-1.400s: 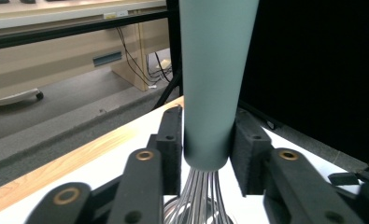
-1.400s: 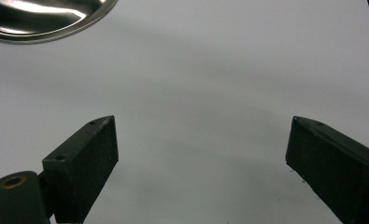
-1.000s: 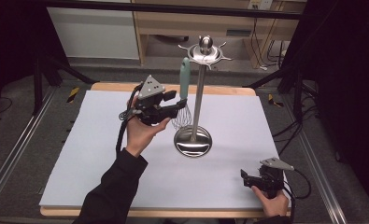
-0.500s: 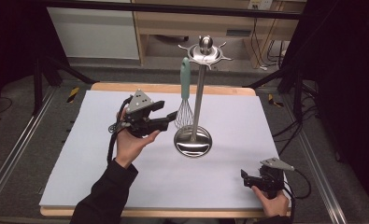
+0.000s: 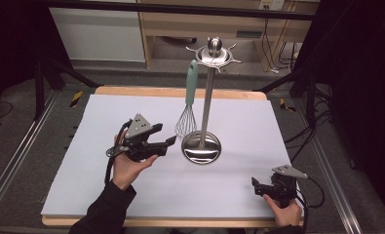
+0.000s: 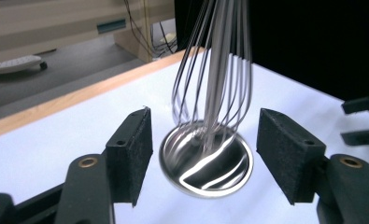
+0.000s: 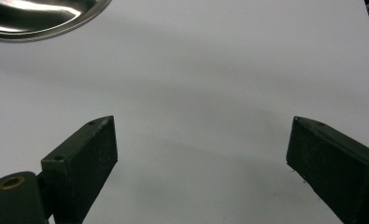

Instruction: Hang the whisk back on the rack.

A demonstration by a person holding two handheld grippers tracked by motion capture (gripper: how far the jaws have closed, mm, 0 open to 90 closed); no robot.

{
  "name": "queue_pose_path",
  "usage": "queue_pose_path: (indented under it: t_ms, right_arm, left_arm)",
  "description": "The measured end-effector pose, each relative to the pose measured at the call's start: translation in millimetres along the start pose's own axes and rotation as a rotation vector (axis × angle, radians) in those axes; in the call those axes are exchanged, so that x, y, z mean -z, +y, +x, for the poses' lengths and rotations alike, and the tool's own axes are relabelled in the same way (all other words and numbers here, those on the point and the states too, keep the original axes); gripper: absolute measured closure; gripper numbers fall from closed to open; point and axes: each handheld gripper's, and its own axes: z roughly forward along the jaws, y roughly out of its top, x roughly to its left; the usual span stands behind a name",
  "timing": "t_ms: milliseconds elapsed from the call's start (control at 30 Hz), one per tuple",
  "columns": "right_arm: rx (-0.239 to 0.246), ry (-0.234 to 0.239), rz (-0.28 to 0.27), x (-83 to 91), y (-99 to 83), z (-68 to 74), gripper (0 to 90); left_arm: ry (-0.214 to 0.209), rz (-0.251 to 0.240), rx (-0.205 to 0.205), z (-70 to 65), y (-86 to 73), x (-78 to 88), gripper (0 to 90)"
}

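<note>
Left gripper [image 5: 169,142] lower; white table [image 5: 287,126]

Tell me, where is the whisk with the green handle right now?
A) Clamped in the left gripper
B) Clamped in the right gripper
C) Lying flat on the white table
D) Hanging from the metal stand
D: the whisk hangs by its handle from the top of the stand, wires just above the base, while the left gripper sits open beside it.

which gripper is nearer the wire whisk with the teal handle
Left. The left gripper sits just left of the teal-handled wire whisk hanging on the steel stand, jaws open toward it. The right gripper rests far off by the table's near right corner.
</note>
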Motion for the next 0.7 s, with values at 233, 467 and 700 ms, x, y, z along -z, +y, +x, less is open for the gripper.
queue_pose_path:
  t_ms: [233,467,700]
  right_arm:
    - [-0.003,0.007,-0.001,0.0,-0.2,-0.2,9.1]
    - [-0.005,0.0,0.002,-0.3,-0.7,-1.0,9.1]
    - [-0.01,-0.013,0.016,-1.3,-1.4,-2.3,9.2]
  left_arm:
    - [0.012,0.048,0.029,8.7,-28.7,0.7,34.8]
    - [0.035,0.09,0.052,19.0,-53.5,2.3,33.7]
    - [0.072,0.123,0.09,33.2,-78.0,9.4,32.2]
